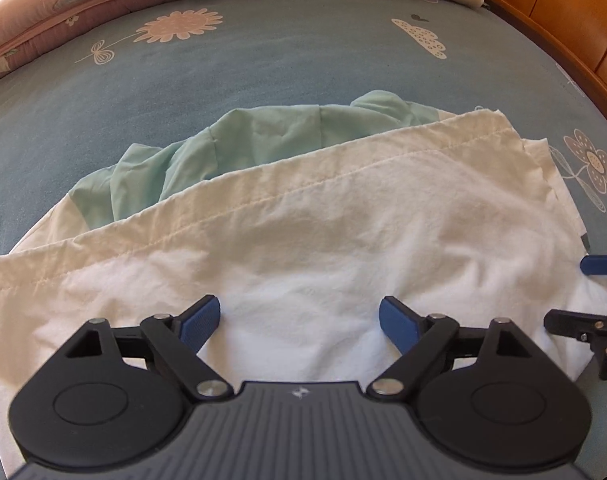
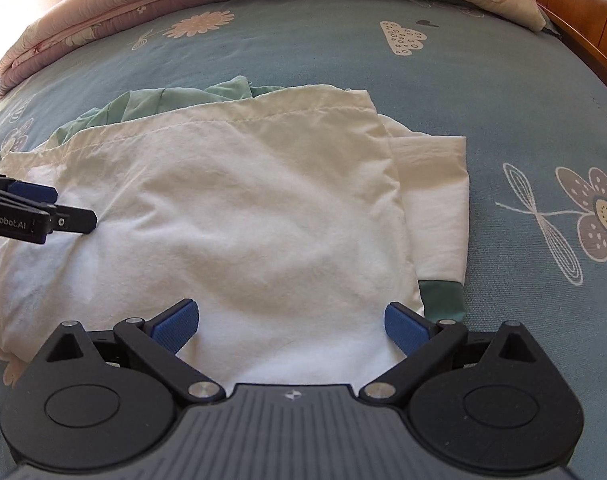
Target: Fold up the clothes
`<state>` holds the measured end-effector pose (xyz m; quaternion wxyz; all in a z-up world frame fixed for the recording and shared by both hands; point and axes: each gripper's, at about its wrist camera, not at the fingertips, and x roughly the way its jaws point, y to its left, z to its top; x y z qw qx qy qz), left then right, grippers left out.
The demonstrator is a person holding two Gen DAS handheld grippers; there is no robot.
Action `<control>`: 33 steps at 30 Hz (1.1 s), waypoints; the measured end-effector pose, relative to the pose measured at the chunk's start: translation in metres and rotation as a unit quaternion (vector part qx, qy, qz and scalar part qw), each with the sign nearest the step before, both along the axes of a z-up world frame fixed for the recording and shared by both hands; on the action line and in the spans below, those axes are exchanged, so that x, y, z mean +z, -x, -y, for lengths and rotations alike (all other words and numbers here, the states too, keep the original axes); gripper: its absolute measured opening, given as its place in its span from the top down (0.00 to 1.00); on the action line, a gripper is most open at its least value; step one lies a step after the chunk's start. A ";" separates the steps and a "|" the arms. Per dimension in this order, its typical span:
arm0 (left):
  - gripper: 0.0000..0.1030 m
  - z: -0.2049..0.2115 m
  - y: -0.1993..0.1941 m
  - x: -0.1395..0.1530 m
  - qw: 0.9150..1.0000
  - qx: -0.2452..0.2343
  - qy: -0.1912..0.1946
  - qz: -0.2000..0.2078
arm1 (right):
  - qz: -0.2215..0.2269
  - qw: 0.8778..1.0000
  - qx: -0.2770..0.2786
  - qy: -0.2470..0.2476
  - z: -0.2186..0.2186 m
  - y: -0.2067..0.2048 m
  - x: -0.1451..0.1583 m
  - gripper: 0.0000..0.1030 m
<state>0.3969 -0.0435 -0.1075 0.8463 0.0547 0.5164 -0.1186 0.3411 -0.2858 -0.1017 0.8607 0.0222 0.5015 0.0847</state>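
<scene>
Blue bedsheet [image 1: 303, 64] printed with flowers and clouds covers the bed and serves as the work surface; a floral quilt [image 1: 43, 4] is bunched along its far edge, and a wooden bed frame [image 1: 575, 12] curves around the far right.

White garment [image 1: 323, 232] lies directly ahead of and beneath both grippers, folded over so that a stitched hem runs diagonally across its far side. Mint green fabric [image 1: 263, 136] protrudes from under that hem, beyond the fingertips. In the right wrist view, a green sleeve cuff [image 2: 441, 294] shows at the lower right corner of the white layers, just outside the right-hand pad.

Left gripper [image 1: 299, 322]: jaws spread wide, released. White cloth lies below the gap; the blue pads [image 1: 201, 320] do not press on it.

Right gripper [image 2: 291, 324]: jaws likewise spread wide, released, positioned over the near right part of the garment. Nothing is clamped.

Each gripper appears at the edge of the other's view, side by side over the near edge of the cloth, fingers pointing toward the quilt.
</scene>
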 end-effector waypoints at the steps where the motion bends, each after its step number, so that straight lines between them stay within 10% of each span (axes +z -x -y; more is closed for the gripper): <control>1: 0.16 -0.001 0.002 0.003 1.000 -0.001 0.001 0.006 | 0.007 1.000 0.001 0.000 -0.002 -0.001 0.005 0.02; 15: 0.16 -0.026 0.033 0.014 0.999 0.023 -0.019 0.031 | 0.047 0.999 0.016 -0.004 -0.033 -0.056 0.018 0.02; 22: 0.16 -0.077 0.025 0.031 0.989 0.115 -0.028 0.091 | 0.048 0.998 0.035 0.011 -0.051 -0.046 0.024 0.02; 33: 0.12 -0.145 -0.023 -0.014 0.986 0.151 -0.042 0.064 | 0.030 0.999 0.040 0.004 -0.069 -0.035 0.017 0.02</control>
